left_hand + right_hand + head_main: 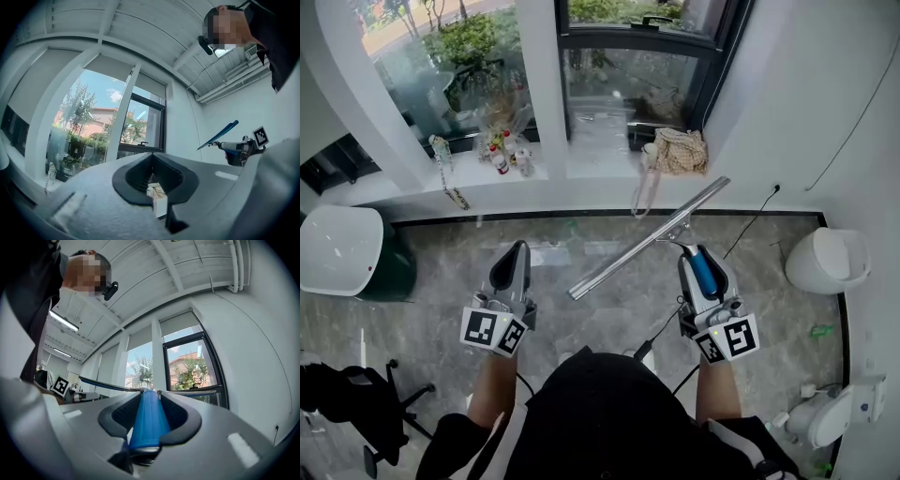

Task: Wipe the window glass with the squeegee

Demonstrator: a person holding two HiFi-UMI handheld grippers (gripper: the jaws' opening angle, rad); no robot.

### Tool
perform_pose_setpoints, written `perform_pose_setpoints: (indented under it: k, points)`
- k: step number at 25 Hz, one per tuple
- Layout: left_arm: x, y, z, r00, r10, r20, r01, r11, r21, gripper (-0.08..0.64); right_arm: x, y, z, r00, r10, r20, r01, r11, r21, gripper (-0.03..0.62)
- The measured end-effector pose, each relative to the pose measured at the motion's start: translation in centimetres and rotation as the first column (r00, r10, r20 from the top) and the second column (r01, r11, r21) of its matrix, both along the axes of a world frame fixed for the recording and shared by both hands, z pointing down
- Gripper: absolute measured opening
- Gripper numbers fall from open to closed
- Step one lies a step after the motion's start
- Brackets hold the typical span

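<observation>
The squeegee has a long silver blade [649, 242] and a blue handle [703, 270]. My right gripper [694, 251] is shut on the handle and holds the blade slanted above the floor, below the window glass [628, 84] and apart from it. In the right gripper view the blue handle [147, 420] lies between the jaws, and the blade [103, 384] runs off to the left. My left gripper [517, 251] hangs to the left of the blade, shut with nothing in it. The left gripper view shows the squeegee [218, 136] raised at the right, with the window [140, 129] ahead.
On the white sill [581, 169] stand small bottles [502, 155] and a mesh bag [680, 150]. A white-lidded bin [337, 248] sits at the left wall and another white bin [830, 258] at the right. A black office chair [356, 398] is at the lower left.
</observation>
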State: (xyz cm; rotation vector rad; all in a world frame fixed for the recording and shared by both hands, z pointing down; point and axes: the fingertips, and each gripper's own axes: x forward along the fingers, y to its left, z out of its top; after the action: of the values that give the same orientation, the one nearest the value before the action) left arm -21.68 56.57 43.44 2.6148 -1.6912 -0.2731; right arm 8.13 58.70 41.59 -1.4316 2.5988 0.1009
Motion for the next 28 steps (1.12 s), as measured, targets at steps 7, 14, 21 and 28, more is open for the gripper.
perform_pose_setpoints:
  k: [7,14,21,28]
  points:
    - [1.7,-0.3,-0.1,1.0,0.009,0.008,-0.009,1.0,0.004,0.003,1.2,-0.1,0.1,1.0,-0.002,0.004,0.002,1.0,0.003,0.133]
    - [3.9,-0.5,0.3,1.0,0.02,0.011,-0.02,1.0,-0.01,0.003,3.0,-0.2,0.5,1.0,-0.008,0.008,0.008,1.0,-0.004,0.132]
    - [7.1,-1.1,0.6,0.999,0.044,0.007,-0.044,0.999,-0.025,0.003,5.5,0.2,0.4,1.0,-0.013,0.007,0.013,1.0,-0.001,0.133]
    - [12.4,-2.0,0.9,0.997,0.076,-0.002,-0.076,0.997,-0.031,0.003,9.7,-0.1,-0.2,0.999,-0.019,0.033,0.019,1.0,0.003,0.133]
